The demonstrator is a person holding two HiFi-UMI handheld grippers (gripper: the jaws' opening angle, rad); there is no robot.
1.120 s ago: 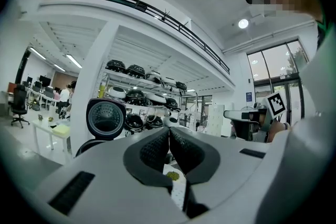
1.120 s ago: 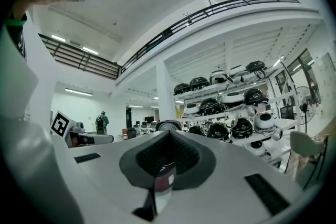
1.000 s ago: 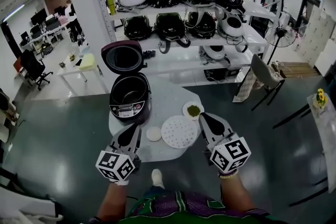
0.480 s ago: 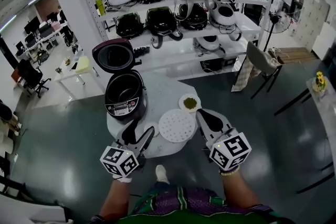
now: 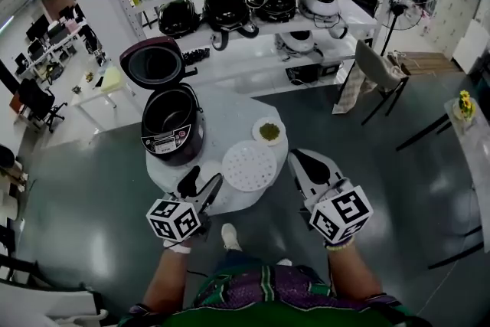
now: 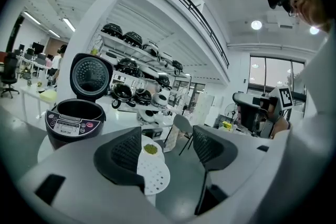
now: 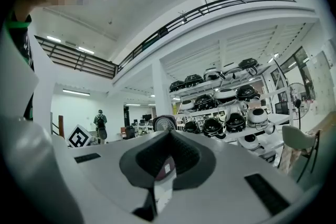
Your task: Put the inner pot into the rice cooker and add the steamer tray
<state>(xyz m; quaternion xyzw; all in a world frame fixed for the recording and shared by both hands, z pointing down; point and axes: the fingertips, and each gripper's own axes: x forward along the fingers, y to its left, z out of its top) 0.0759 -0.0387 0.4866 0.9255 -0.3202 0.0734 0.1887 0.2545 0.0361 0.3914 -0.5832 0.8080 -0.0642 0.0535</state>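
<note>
Dropped closer to the white round worktop (image 5: 230, 107) since a second ago with the left gripper (image 5: 201, 184), its fingers just opening from shut to wide apart, nothing between them. Keeps the right gripper (image 5: 304, 158) pressed shut and empty at the worktop's near right edge. Finds the white round perforated steamer tray (image 5: 249, 166) lying flat just ahead and right of the left fingers, between both grippers, seemingly nearer the left; round, so no long axis, only a thin rim to pinch. Places the dark maroon rice cooker (image 5: 172, 130), lid raised, farther ahead on the left; cannot tell whether the inner pot already sits in its dark bowl. Shows the tray's rim low in the gap in the left gripper view; gives only shut fingers and distant shelves in the right gripper view.
</note>
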